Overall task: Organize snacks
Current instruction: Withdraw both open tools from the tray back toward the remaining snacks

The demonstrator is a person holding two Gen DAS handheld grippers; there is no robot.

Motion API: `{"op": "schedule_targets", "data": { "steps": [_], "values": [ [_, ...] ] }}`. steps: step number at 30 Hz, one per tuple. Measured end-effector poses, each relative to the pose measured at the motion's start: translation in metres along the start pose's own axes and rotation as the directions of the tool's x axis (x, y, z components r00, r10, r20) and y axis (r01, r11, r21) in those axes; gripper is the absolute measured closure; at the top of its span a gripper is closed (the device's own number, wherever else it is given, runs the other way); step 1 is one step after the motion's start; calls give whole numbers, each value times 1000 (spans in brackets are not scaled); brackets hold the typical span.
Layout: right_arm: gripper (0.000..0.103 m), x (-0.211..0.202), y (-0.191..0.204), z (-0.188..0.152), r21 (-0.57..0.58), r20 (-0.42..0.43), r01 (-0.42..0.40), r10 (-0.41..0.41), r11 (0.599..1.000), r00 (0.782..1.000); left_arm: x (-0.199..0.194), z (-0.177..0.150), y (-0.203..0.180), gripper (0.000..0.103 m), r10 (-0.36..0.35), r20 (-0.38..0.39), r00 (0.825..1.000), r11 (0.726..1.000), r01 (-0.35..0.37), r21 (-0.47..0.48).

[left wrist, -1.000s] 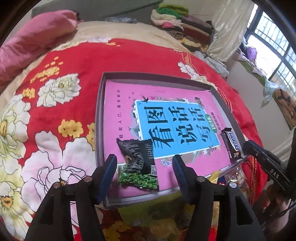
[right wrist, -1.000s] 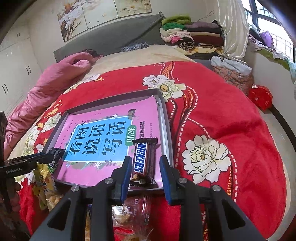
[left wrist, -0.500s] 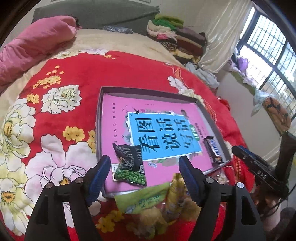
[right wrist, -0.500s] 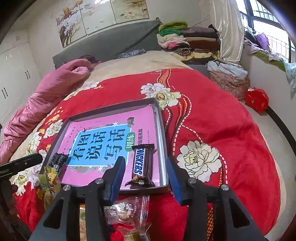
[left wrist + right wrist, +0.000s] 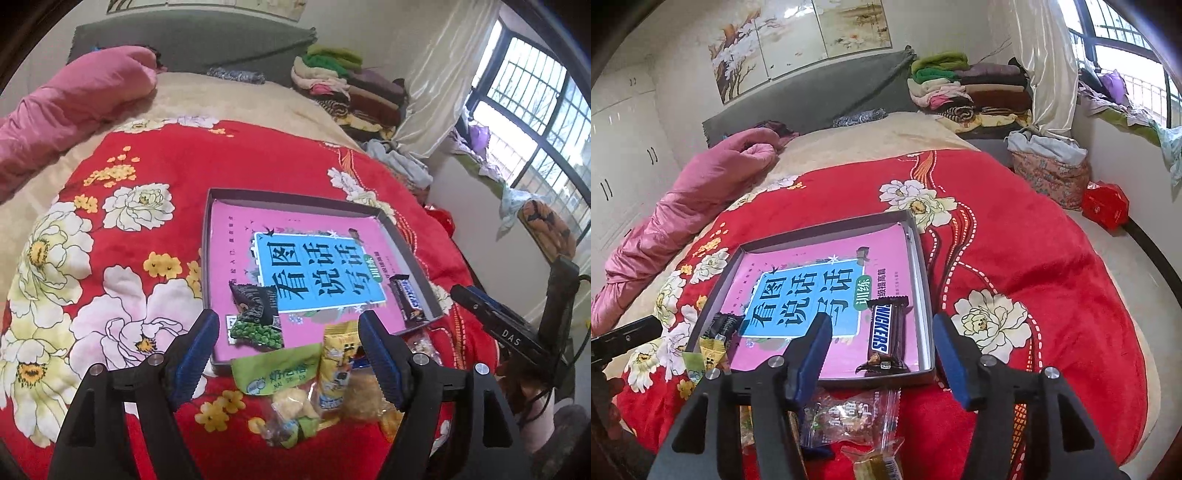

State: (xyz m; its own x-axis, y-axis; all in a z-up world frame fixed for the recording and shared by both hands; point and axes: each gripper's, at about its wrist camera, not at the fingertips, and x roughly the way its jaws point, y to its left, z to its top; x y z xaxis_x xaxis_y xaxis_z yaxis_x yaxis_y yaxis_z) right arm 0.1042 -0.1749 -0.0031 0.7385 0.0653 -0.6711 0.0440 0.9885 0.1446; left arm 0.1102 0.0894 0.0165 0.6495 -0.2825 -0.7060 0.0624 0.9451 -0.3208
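Lying inside a shallow grey tray [image 5: 402,240] on the bed's red floral blanket [image 5: 229,162], a Snickers bar [image 5: 884,332] sits along the tray's right wall near its near corner, and a black pea packet [image 5: 256,317] rests at the near left corner. The left gripper [image 5: 288,349] stands released and empty above loose snacks [image 5: 295,391] heaped on the blanket just before the tray's near edge. The right gripper [image 5: 882,347] is opening; the bar lies free beyond its blue pads [image 5: 812,350].
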Motion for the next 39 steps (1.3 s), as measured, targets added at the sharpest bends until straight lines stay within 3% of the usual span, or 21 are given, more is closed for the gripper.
{"op": "schedule_targets", "data": {
  "steps": [12, 27, 39],
  "values": [
    [38, -21, -2, 4, -7, 36, -16, 16, 1000, 999, -29, -4, 10, 24, 34, 49, 998, 996, -30, -79],
    [36, -41, 6, 2, -32, 66, -42, 44, 999, 997, -51, -18, 15, 24, 88, 52, 995, 993, -84, -86],
    [31, -53, 8, 0, -35, 80, -72, 74, 997, 994, -57, -26, 4, 24, 86, 53, 995, 995, -83, -60]
  ]
}}
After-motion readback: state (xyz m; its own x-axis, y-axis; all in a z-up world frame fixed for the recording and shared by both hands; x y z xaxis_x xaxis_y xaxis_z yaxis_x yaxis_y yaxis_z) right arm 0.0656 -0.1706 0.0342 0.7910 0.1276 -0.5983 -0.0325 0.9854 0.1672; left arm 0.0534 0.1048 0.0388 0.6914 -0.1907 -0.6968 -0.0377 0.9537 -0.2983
